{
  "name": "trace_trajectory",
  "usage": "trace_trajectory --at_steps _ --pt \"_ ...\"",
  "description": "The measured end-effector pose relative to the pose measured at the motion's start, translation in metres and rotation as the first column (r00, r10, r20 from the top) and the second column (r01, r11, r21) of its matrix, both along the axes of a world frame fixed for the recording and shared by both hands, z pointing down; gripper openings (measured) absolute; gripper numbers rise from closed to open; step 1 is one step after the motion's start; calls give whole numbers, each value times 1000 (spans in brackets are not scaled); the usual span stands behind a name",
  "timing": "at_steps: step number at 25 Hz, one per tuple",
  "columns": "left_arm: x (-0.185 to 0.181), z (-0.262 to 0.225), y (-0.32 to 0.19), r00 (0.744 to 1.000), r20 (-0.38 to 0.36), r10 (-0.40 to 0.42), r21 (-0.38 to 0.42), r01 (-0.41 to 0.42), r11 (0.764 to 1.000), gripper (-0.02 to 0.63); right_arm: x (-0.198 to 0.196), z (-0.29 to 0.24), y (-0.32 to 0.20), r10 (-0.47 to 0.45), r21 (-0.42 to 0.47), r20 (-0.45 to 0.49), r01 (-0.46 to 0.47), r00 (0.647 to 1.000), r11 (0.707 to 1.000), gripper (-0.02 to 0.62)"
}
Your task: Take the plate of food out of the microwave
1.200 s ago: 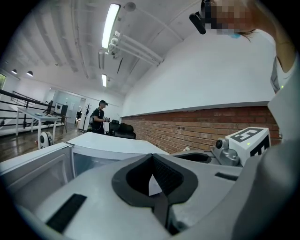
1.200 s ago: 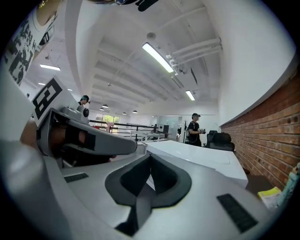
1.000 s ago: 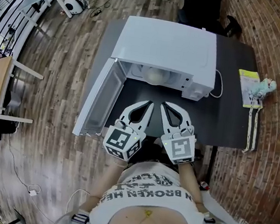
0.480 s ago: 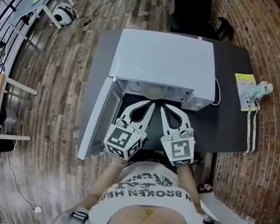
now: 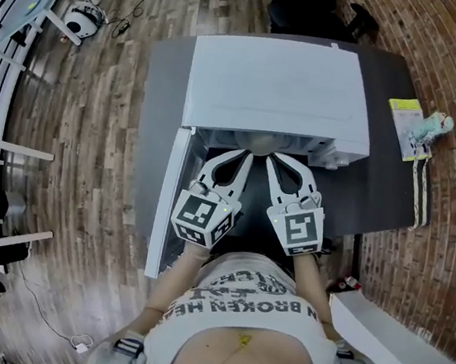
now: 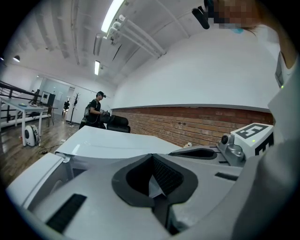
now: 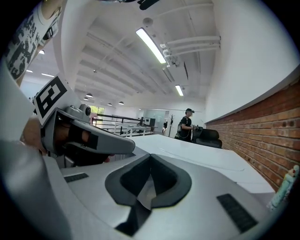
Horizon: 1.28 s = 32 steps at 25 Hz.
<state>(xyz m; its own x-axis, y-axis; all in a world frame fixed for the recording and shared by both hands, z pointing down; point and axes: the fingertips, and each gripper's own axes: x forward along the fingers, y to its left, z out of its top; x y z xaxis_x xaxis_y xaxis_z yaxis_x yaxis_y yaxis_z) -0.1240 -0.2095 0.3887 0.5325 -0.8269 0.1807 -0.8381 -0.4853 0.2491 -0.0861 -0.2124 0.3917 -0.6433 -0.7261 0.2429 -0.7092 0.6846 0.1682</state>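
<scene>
1. The microwave (image 5: 278,88) opens toward the person. Its door (image 5: 168,202) hangs wide at the microwave's left, so the mouth is unobstructed.
2. The left gripper (image 5: 245,156) and right gripper (image 5: 273,159), jaws together on nothing, sit side by side at the microwave's front edge.
3. Only the head view shows the plate of food (image 5: 260,144), a pale sliver inside the microwave.
4. Only the gripper views show a standing person (image 6: 96,110) beyond the microwave.

White boxy microwave (image 5: 278,88) standing on a dark table (image 5: 164,85), its door (image 5: 167,202) swung wide open to the left. Within the open cavity, only a pale rounded sliver of the plate of food (image 5: 258,143), mostly hidden beneath the top edge.
</scene>
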Motion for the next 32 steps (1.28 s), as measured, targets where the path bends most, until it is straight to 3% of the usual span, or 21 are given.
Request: trace_trajectory --at_steps 5,16,32 --pt "-4 24 -12 1000 4 -2 -57 2 998 6 4 15 -12 30 -31 -5 -30 1000 999 8" --pt "-4 80 -33 996 -17 -85 -203 80 976 6 24 54 -36 16 -129 -29 -20 999 991 8" --pt "-22 156 -49 989 -13 -147 -370 132 919 7 44 132 -56 57 -291 -75 -76 996 954 8"
